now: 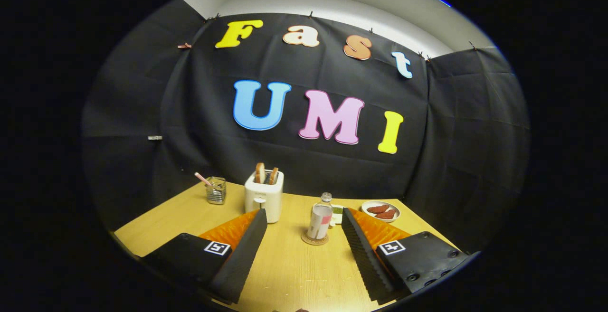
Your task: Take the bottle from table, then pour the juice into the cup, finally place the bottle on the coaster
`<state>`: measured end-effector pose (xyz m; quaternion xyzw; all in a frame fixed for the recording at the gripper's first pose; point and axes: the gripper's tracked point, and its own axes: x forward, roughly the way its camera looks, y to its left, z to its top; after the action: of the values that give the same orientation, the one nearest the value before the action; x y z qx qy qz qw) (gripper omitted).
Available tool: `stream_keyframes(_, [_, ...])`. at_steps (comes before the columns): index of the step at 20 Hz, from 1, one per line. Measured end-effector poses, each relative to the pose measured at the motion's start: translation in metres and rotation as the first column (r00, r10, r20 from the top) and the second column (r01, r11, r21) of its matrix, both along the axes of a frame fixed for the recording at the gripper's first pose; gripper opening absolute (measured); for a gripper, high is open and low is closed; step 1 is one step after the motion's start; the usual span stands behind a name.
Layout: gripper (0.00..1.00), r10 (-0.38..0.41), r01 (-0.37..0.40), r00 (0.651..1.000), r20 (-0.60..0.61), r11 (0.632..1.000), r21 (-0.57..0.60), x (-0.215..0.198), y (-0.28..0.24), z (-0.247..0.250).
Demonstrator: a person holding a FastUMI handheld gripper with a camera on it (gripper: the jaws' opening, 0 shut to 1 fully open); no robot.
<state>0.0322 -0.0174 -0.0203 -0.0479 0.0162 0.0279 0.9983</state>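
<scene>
A small clear bottle (320, 219) with a pale label and cap stands upright on a round cork coaster (314, 241) on the wooden table (294, 269). My gripper (303, 213) is open, its fingers spread wide to either side of the bottle and not touching it. The bottle is closer to the right finger. A glass cup (216, 191) with a pink straw in it stands far off beyond the left finger, near the table's back edge.
A white toaster (264, 196) with two bread slices stands just beyond the left fingertip. Beyond the right finger is a white plate (381, 211) with red food. A small white and green item (337, 212) lies behind the bottle. Black cloth walls close off the table.
</scene>
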Motion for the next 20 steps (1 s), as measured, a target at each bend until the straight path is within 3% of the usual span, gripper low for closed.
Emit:
stream_keyframes(4, [0.97, 0.101, -0.102, 0.995, 0.022, 0.993, 0.064, -0.046, 0.01, 0.026])
stream_keyframes(9, [0.97, 0.136, -0.14, 0.989, 0.05, 0.986, 0.096, -0.079, -0.004, 0.045])
stream_keyframes(20, [0.97, 0.154, -0.159, 0.987, 0.047, 0.982, 0.107, -0.083, -0.011, 0.051])
